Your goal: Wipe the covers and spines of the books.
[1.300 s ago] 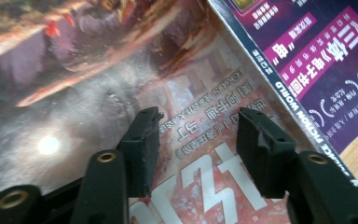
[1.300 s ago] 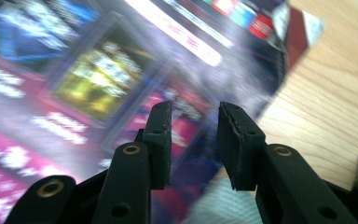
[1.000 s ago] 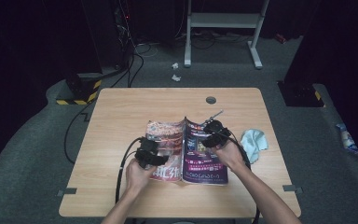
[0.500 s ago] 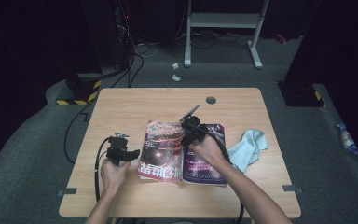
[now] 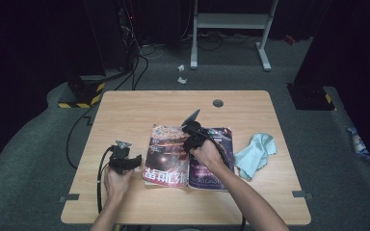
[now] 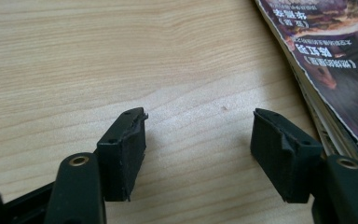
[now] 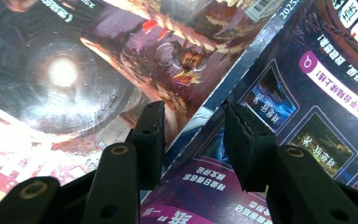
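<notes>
A magazine lies open and face down on the wooden table, both covers up. My right gripper hovers over its spine near the top edge. In the right gripper view its jaws stand apart astride the spine, with the glossy covers beneath and nothing between them. My left gripper sits just left of the magazine, low over bare wood. The left gripper view shows it open, with the magazine's page edges at the right.
A light blue cloth lies crumpled right of the magazine. A round cable hole sits near the table's far edge. Bare wood stretches along the far and left sides. Cables and a white stand are on the floor beyond.
My left gripper has moved left off the magazine onto bare table. My right gripper has shifted left from the right-hand cover to the spine.
</notes>
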Demonstrator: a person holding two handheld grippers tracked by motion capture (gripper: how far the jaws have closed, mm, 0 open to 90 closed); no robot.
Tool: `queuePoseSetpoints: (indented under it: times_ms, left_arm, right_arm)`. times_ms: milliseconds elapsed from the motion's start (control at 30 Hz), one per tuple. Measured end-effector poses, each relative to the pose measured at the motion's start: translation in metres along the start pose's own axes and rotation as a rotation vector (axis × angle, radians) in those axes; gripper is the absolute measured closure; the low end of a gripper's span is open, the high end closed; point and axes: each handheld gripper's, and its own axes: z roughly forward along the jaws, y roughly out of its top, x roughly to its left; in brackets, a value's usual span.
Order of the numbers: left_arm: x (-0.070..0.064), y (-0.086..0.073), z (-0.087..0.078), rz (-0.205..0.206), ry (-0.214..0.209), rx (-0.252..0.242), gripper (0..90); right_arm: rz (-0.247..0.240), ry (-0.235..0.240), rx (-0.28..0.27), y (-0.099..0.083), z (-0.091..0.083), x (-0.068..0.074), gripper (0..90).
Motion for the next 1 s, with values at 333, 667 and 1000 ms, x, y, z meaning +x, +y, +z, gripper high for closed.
queuePoseSetpoints:
  times_ms: [333,667,1000]
  left_arm:
    - [0.000,-0.017,0.002,-0.002,-0.001,-0.130,32.2]
    - [0.000,-0.020,0.003,-0.004,0.002,-0.156,31.4]
    - [0.000,-0.021,0.002,-0.010,0.008,-0.157,31.2]
  right_arm:
    - [0.060,-0.021,0.042,0.002,0.005,0.004,66.5]
    - [0.111,0.000,-0.012,-0.003,-0.009,-0.004,82.3]
    - [0.026,-0.020,-0.045,-0.007,-0.020,0.006,84.4]
